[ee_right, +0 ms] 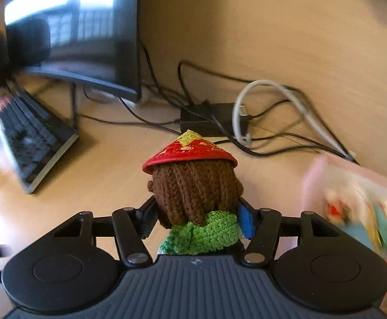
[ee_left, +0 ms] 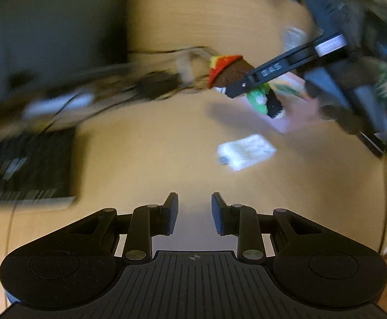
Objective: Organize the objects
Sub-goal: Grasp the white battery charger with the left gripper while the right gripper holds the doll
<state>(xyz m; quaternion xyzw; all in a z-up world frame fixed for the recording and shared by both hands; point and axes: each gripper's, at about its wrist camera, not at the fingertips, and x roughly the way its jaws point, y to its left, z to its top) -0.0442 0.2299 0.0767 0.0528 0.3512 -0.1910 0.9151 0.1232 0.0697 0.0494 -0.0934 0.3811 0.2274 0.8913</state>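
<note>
right gripper (ee_right: 197,219) jaws grasp the crocheted doll (ee_right: 196,196) mid-frame; soft yarn could slip. left gripper (ee_left: 194,212) jaws clenched, empty.

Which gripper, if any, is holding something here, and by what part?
The right gripper holds the crocheted doll, its fingers clamping the sides of the doll's head and neck, just above the green scarf. The left gripper holds nothing.

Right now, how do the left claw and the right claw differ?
The right claw grips a crocheted doll at its head and green scarf; the left claw holds nothing. The right claw's pads stand apart around the doll, the left claw's pads sit close with a narrow bare gap between them. The right claw carries the doll clear of the desk; the left claw hangs over bare desk. Both are black two-finger tools.
</note>
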